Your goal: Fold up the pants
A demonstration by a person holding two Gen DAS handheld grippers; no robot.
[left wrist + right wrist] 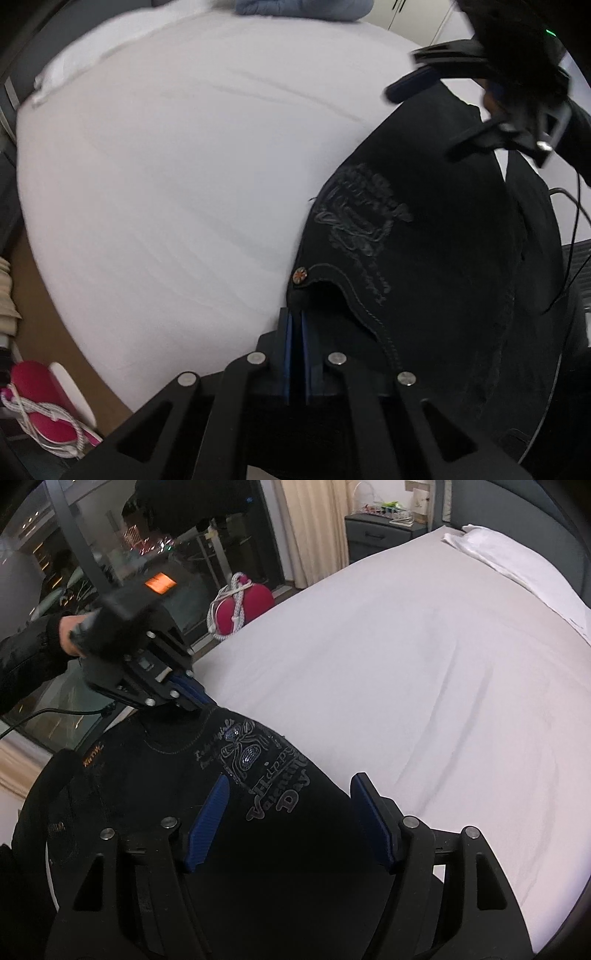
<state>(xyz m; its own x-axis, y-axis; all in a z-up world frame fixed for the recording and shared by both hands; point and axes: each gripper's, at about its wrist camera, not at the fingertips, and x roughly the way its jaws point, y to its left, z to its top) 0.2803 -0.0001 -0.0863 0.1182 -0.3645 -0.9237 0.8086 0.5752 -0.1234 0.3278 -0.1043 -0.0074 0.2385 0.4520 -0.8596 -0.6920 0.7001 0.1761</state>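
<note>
Black pants (424,258) with grey embroidery and a small stud lie at the near edge of a white bed (184,166). My left gripper (297,321) is shut, its blue pads pinching the waistband edge by the pocket. The right wrist view shows the same grip: the left gripper (201,701), held by a hand in a dark sleeve, clamps the top corner of the pants (258,849). My right gripper (291,808) is open, its blue pads wide apart above the printed lettering, and nothing is clamped between them. It also shows open at the upper right as the right gripper (432,114).
The white sheet (424,664) stretches away behind the pants. A folded white cloth (498,554) lies at the head end, and a blue garment (303,9) at the far edge. A pink bag with white rope (243,605) stands on the floor beside the bed, near a dark window (74,572) and nightstand (384,535).
</note>
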